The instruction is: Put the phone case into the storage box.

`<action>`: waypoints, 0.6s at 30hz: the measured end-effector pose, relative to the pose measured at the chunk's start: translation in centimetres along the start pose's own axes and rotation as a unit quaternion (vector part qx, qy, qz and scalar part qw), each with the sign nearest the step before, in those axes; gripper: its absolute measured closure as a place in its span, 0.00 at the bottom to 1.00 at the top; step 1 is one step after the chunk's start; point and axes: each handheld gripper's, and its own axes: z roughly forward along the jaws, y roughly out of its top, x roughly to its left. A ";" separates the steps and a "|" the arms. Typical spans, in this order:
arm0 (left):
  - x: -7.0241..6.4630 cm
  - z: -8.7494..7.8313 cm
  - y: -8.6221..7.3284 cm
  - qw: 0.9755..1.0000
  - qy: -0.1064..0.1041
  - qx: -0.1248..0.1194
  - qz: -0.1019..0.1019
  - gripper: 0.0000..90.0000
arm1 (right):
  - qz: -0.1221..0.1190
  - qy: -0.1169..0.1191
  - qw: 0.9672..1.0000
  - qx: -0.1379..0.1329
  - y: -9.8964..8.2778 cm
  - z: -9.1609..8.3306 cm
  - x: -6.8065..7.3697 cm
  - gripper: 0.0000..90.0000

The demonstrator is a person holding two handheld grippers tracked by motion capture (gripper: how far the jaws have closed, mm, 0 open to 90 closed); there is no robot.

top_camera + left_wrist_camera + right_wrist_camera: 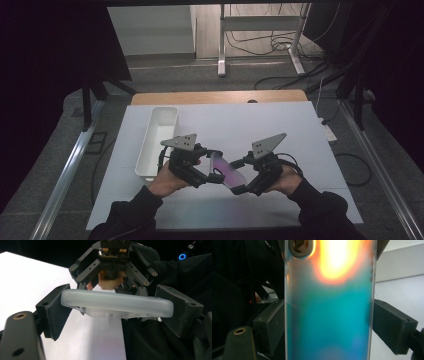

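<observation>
the slim phone in a frosted, iridescent case (pixel 228 170) hangs above the white table (pixel 280 125), bridged between both grippers. the left gripper (pixel 212 176) has pinched its jaws onto one end; the right gripper (pixel 242 175) clamps the case's long sides. looks like a handover or case-peeling step. next, i'd guess one grip must yield without dropping it, with the white oblong plastic tray (pixel 157 140) sitting near the left hand.

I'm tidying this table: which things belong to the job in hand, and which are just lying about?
In the job:
- iridescent phone in a frosted translucent case
- left gripper
- right gripper

Lying about:
- long white plastic bin
- white table sheet
</observation>
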 end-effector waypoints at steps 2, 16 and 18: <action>0.0 0.0 0.0 1.000 0.000 -0.003 0.000 0.19 | 0.002 -0.001 1.000 -0.003 0.0 -0.1 0.0 0.19; 0.1 0.0 -0.3 1.000 -0.001 -0.012 0.004 0.15 | 0.006 -0.001 1.000 -0.005 0.0 -0.1 -0.1 0.19; 0.1 0.0 -0.3 1.000 0.002 -0.012 0.005 0.16 | 0.008 0.000 1.000 -0.005 0.0 -0.1 -0.1 0.19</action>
